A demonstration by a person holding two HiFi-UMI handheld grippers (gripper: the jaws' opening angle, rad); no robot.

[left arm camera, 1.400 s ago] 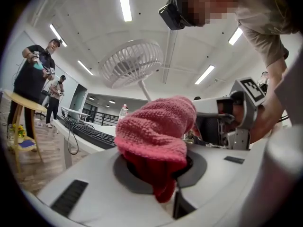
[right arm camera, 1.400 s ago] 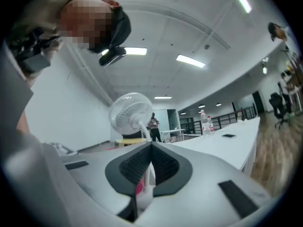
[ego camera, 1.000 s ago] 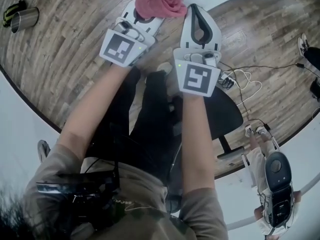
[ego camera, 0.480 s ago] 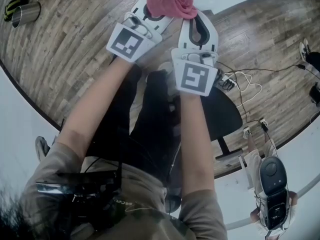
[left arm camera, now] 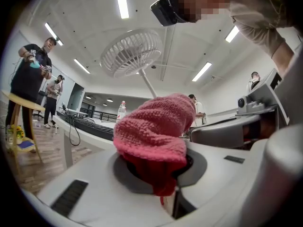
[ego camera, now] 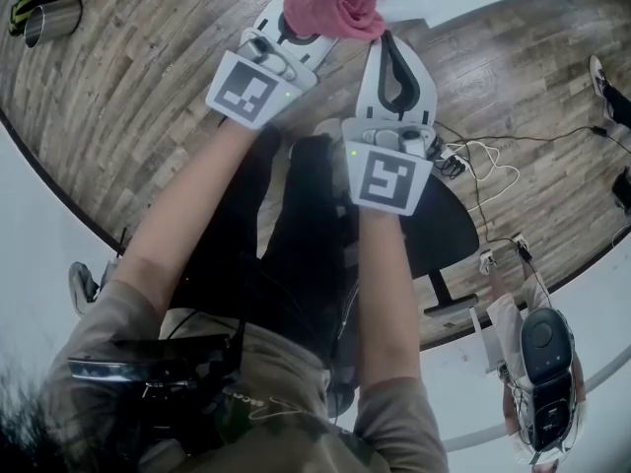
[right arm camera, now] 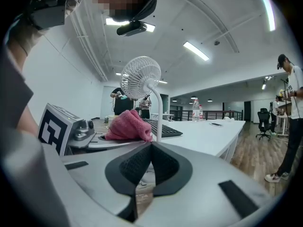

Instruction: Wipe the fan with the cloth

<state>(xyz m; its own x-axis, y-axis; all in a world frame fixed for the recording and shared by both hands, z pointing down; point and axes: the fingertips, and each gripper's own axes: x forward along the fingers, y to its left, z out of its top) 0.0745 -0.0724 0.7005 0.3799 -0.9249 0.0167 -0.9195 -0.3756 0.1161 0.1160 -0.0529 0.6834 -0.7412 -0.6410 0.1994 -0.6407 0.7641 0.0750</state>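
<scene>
The white desk fan [right arm camera: 140,77] stood on a slim white stem on the white table [right arm camera: 208,131]. Its round wire-caged head was raised above both grippers and faced partly toward them. In the left gripper view, the fan's head [left arm camera: 131,51] showed above the cloth, with the stem slanting down behind it.

The pink knitted cloth [left arm camera: 154,131] was bunched into a lump and pinched at its lower fold between the jaws of the left gripper [left arm camera: 163,174], which were closed on it. In the right gripper view, the cloth [right arm camera: 128,126] sat just to the left of the fan's stem. Whether it touched the stem could not be told. In the head view, the cloth [ego camera: 333,8] lay at the table's edge, at the tip of the left gripper [ego camera: 315,23].

The right gripper [right arm camera: 149,148] was just beside the left one, with its jaws pressed together and nothing between them. In the head view, this gripper [ego camera: 386,37] pointed toward the table, its tip near the cloth.

A black keyboard [right arm camera: 163,129] lay on the table behind the stem, and a clear water bottle [right arm camera: 195,110] stood farther back. A metal cup [ego camera: 49,20] lay on the wooden floor [ego camera: 128,97] well to the left, and white cables [ego camera: 483,161] trailed on the floor to the right. A person in a black shirt [left arm camera: 31,74] stood in the background.
</scene>
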